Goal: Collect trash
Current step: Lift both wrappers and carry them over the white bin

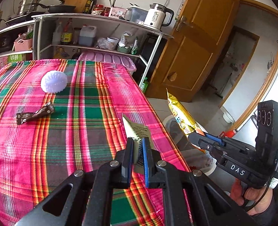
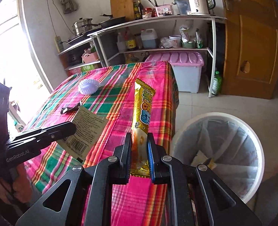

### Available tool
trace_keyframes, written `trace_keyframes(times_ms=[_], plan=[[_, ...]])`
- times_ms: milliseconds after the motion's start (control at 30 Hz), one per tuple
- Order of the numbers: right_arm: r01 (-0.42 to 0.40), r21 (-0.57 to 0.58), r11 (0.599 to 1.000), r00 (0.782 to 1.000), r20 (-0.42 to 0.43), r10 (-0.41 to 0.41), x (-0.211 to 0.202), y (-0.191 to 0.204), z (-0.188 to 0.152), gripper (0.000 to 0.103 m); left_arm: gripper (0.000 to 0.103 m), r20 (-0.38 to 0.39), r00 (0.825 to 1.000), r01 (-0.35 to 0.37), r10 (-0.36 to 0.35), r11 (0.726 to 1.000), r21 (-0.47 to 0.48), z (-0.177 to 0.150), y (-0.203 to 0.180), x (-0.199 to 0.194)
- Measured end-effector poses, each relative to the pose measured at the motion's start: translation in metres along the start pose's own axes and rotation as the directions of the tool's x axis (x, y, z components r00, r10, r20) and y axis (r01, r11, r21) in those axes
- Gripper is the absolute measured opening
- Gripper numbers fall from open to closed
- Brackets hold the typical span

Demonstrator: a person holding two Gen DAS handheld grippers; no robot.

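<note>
My left gripper (image 1: 138, 141) is shut on a pale printed wrapper (image 1: 137, 131) above the table's right edge; the wrapper also shows in the right wrist view (image 2: 86, 130) with a barcode. My right gripper (image 2: 139, 137) is shut on a long yellow snack wrapper (image 2: 141, 109), held upright near the table edge; it also shows in the left wrist view (image 1: 180, 116). A brown twisted wrapper (image 1: 35, 113) lies on the plaid tablecloth (image 1: 73, 131). A white trash bin (image 2: 220, 150) with a liner stands on the floor right of the table.
A white ribbed ball (image 1: 54, 82) sits on the far part of the table. Kitchen shelves (image 1: 101, 33) with bottles and a kettle (image 1: 157, 17) stand behind. A pink-lidded storage box (image 2: 182, 69) and a wooden door (image 2: 252, 47) are at the right.
</note>
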State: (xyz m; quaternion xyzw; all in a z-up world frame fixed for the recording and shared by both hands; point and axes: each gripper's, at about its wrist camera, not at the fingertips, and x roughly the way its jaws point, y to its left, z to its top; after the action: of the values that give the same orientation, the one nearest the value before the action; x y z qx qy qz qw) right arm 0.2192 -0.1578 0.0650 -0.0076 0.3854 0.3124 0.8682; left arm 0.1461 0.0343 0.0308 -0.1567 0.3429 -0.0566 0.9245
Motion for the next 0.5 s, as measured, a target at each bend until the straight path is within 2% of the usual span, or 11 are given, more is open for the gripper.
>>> trace_keyframes(times_ms=[500], plan=[[0.077, 0.133, 0.988, 0.997, 0.021, -0.080, -0.031, -0.063, -0.024, 0.015, 0.010, -0.043, 0.993, 0.110, -0.106, 0.988, 0.108, 0.007, -0.069, 0.036]])
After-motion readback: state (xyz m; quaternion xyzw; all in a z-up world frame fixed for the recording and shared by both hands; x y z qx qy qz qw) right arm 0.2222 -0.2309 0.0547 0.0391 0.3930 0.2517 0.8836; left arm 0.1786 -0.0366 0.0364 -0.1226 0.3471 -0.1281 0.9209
